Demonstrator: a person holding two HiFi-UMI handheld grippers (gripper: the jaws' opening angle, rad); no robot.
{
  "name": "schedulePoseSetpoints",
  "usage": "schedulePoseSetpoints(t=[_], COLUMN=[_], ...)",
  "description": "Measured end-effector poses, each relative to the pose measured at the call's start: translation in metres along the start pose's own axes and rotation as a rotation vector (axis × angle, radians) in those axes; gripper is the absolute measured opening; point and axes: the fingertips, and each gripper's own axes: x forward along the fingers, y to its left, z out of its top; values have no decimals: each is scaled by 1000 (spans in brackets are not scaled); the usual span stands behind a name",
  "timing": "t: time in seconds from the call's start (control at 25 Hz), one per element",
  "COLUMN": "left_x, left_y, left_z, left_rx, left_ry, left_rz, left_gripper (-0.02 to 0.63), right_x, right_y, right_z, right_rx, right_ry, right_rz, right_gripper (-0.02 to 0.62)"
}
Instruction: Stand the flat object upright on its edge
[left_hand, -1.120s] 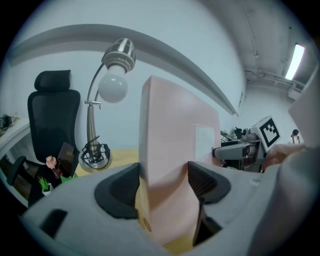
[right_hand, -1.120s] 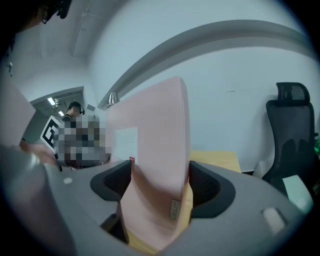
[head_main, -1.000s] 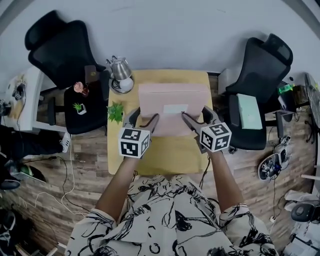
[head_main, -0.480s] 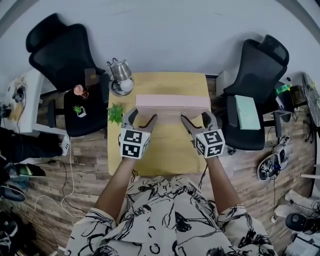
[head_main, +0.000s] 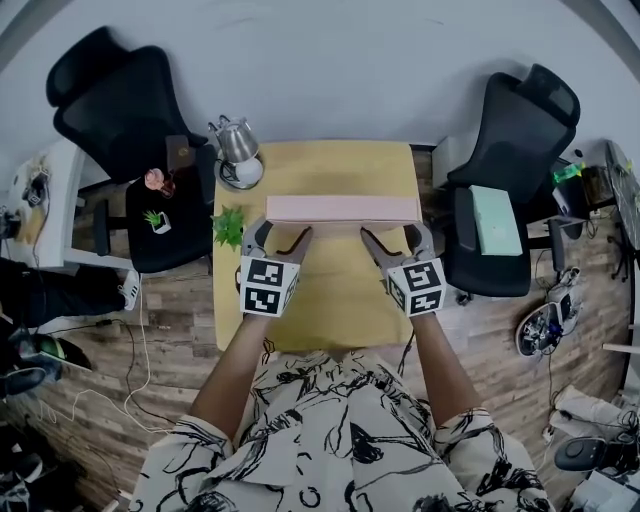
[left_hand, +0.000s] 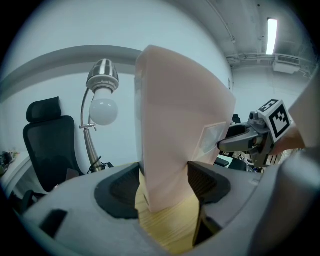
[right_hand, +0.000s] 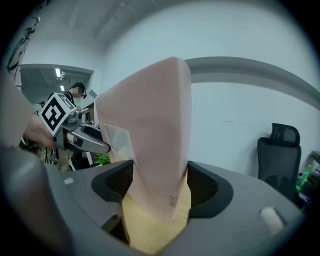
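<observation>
A flat pink box (head_main: 342, 208) stands upright on its long edge across the yellow table (head_main: 320, 300); from the head view only its narrow top edge shows. My left gripper (head_main: 283, 236) is shut on the box's left end and my right gripper (head_main: 393, 240) on its right end. In the left gripper view the box (left_hand: 180, 125) rises between the dark pads (left_hand: 207, 182) of the left gripper (left_hand: 165, 187), with a pale label on its wide face. The right gripper view shows the box (right_hand: 155, 135) likewise held between the jaws of the right gripper (right_hand: 160, 187).
A metal desk lamp (head_main: 238, 140) stands at the table's far left corner, with a small green plant (head_main: 230, 225) at the left edge. Black office chairs (head_main: 120, 100) (head_main: 515, 130) flank the table; the right one carries a teal item (head_main: 497, 222).
The box has tipped from leaning back, its wide face showing, to standing upright on its edge. Both grippers have stayed on its ends and shifted slightly.
</observation>
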Motion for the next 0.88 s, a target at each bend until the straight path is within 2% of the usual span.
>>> schedulePoseSetpoints(t=[0.4, 0.88], left_x=[11, 22], left_y=[5, 7], left_z=[-7, -1], left_rx=[-20, -26], left_ry=[22, -1], left_rz=[4, -4], left_gripper=[301, 302], right_x=[11, 20], right_y=[-4, -14], right_z=[-6, -9], right_rx=[12, 18], right_ry=[20, 23], right_rz=[8, 3], right_gripper=[345, 345])
